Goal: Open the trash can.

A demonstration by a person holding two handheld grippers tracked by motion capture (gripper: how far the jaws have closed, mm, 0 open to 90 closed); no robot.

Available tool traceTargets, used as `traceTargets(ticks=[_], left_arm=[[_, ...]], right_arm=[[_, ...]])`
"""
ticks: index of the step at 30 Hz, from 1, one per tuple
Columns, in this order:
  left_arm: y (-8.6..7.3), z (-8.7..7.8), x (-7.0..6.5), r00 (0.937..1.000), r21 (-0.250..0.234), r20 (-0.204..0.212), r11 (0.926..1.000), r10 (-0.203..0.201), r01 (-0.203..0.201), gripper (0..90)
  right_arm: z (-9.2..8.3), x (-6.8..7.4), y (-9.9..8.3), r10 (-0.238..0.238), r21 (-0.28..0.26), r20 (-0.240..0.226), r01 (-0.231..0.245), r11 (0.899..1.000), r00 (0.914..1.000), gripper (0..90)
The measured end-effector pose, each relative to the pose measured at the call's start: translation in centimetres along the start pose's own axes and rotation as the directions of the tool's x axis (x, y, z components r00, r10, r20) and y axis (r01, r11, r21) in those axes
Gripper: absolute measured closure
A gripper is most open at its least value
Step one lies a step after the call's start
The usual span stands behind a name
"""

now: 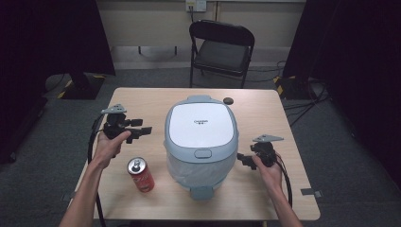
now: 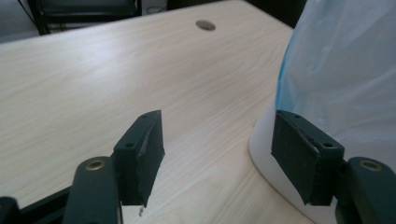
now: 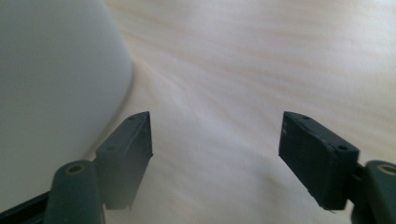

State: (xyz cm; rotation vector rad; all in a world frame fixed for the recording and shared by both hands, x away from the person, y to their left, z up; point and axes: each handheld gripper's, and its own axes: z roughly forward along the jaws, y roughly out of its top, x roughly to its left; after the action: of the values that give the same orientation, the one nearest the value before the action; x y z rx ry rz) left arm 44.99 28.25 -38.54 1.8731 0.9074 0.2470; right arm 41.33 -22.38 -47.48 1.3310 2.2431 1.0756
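Observation:
A grey pedal bin [image 1: 200, 142] with a white closed lid and a clear liner stands in the middle of the wooden table [image 1: 142, 99]. A red drink can [image 1: 140, 174] stands upright to its front left. My left gripper [image 1: 144, 131] is open left of the bin, jaws pointing at it; in the left gripper view the bin's white base and liner [image 2: 336, 84] lie just beyond the right jaw. My right gripper [image 1: 242, 159] is open, low at the bin's right side; the bin wall [image 3: 51, 79] sits beside its left jaw. Nothing is between either pair of jaws.
A small dark round disc [image 1: 228, 100] lies on the table behind the bin, also seen as the disc [image 2: 205, 25] in the left gripper view. A black folding chair [image 1: 221, 49] stands beyond the far edge. The bin's foot pedal [image 1: 202, 192] faces the near edge.

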Motion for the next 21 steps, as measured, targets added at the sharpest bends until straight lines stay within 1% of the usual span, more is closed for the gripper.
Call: traceTargets(ticks=[1, 2, 3, 4, 5, 6, 7, 8, 9, 11, 13, 14, 15, 16, 17, 18, 20, 21], left_arm=[[0.0, -0.4, 0.0, 1.0000, -0.008, -0.007, 1.0000, 0.000, 0.000, 31.1], [0.0, -1.0, 0.0, 0.9998, -0.017, -0.018, 0.9998, -0.004, 0.003, 29.8], [0.0, -1.0, 0.0, 0.9998, -0.017, -0.018, 0.9998, -0.004, 0.003, 28.5], [0.0, -1.2, -0.1, 0.9997, -0.025, -0.021, 0.9997, -0.007, 0.006, 28.5], [0.1, -1.4, -0.2, 0.9997, -0.032, -0.025, 0.9995, -0.004, 0.003, 26.4], [0.1, -1.7, -0.3, 0.9997, -0.044, -0.024, 0.9990, -0.008, 0.007, 26.0], [0.2, -1.9, -0.5, 0.9996, -0.051, -0.030, 0.9987, -0.001, 0.000, 26.0], [0.3, -2.4, -0.9, 0.9993, -0.063, -0.038, 0.9980, 0.007, -0.009, 26.3], [0.3, -2.4, -0.9, 0.9993, -0.063, -0.038, 0.9980, 0.007, -0.009, 26.5], [0.4, -2.9, -1.3, 0.9996, -0.089, -0.029, 0.9960, -0.003, 0.001, 26.7], [0.5, -3.4, -1.9, 0.9999, -0.125, -0.014, 0.9922, 0.001, -0.002, 27.7], [0.7, -3.7, -2.6, 0.9997, -0.146, -0.005, 0.9890, 0.024, -0.025, 29.7], [1.0, -3.9, -3.0, 0.9992, -0.141, -0.005, 0.9892, 0.039, -0.040, 31.3], [1.3, -4.3, -3.4, 0.9986, -0.147, -0.004, 0.9877, 0.053, -0.053, 32.2], [1.5, -4.6, -3.8, 0.9979, -0.164, 0.005, 0.9845, 0.064, -0.063, 33.8], [1.8, -5.0, -4.2, 0.9973, -0.178, 0.021, 0.9819, 0.071, -0.066, 36.0], [2.2, -5.3, -5.2, 0.9939, -0.181, 0.037, 0.9788, 0.104, -0.096, 42.8], [2.4, -5.4, -5.7, 0.9932, -0.187, 0.038, 0.9772, 0.110, -0.101, 45.7]], right_arm=[[-0.1, -0.1, -0.4, 0.005, 0.006, 0.006, -0.006, 1.000, 1.0000, 21.5], [-0.4, -0.2, -1.2, -0.001, 0.027, 0.024, 0.000, 1.000, 0.9997, 20.0], [-0.4, -0.2, -1.2, -0.001, 0.027, 0.024, 0.000, 1.000, 0.9997, 20.0], [-0.5, -0.3, -1.6, -0.006, 0.035, 0.039, 0.005, 0.999, 0.9992, 19.6], [-0.7, -0.4, -2.0, -0.011, 0.047, 0.047, 0.009, 0.999, 0.9988, 19.3], [-0.9, -0.5, -2.7, -0.015, 0.058, 0.059, 0.012, 0.998, 0.9981, 19.6], [-0.9, -0.5, -2.7, -0.015, 0.058, 0.059, 0.012, 0.998, 0.9981, 19.6], [-1.3, -0.4, -3.0, -0.015, 0.061, 0.060, 0.011, 0.998, 0.9981, 19.4], [-1.4, -0.4, -3.1, -0.020, 0.060, 0.064, 0.016, 0.998, 0.9978, 19.3], [-1.3, -0.3, -3.3, -0.020, 0.063, 0.065, 0.016, 0.998, 0.9977, 19.3], [-1.2, -0.2, -3.7, -0.042, 0.053, 0.088, 0.037, 0.998, 0.9953, 19.1], [-1.1, 0.0, -3.8, -0.055, 0.050, 0.103, 0.050, 0.997, 0.9932, 18.1], [-1.1, 0.0, -3.9, -0.058, 0.044, 0.104, 0.054, 0.998, 0.9929, 17.2], [-1.0, -0.1, -4.0, -0.054, 0.031, 0.103, 0.051, 0.998, 0.9932, 16.7], [-1.0, -0.2, -4.2, -0.057, 0.013, 0.100, 0.056, 0.998, 0.9933, 16.4], [-1.0, -0.2, -4.3, -0.055, 0.007, 0.100, 0.054, 0.998, 0.9935, 16.4], [-1.0, -0.1, -4.3, -0.054, 0.009, 0.101, 0.054, 0.999, 0.9934, 16.4], [-1.0, -0.1, -4.3, -0.054, 0.009, 0.101, 0.054, 0.999, 0.9934, 16.4]])
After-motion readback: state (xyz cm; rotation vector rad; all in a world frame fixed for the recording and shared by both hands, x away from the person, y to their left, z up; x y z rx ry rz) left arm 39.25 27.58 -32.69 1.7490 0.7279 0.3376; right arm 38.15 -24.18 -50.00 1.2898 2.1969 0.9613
